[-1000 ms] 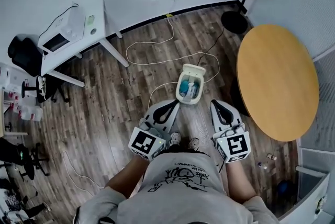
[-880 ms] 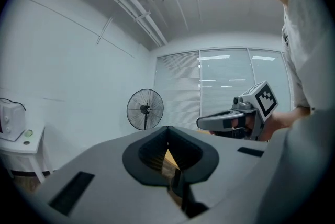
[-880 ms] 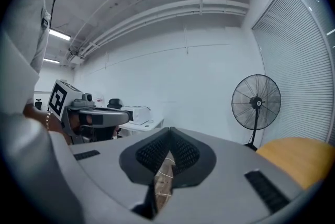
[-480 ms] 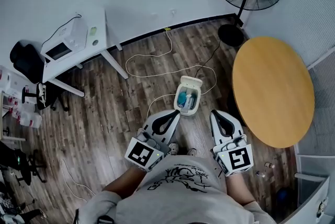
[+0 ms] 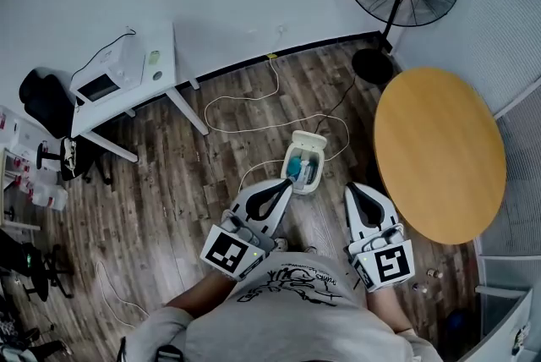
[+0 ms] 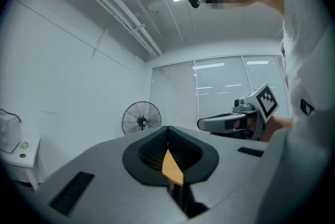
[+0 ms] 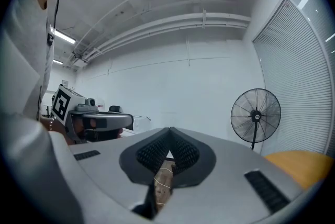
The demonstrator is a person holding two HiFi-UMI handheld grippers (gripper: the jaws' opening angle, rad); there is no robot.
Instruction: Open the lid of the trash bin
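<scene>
Trash bin (image 5: 320, 168) rim partly behind left hand-held gripper (image 5: 286, 184), jaws together; right hand-held gripper (image 5: 355, 188) likewise.

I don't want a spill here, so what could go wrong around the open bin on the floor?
A white cable loops across the floor right by the bin; a foot could snag it and might drag or tip the bin. The lid stands open and the bin sits just ahead of the person, so a careless step forward may knock it over.
</scene>
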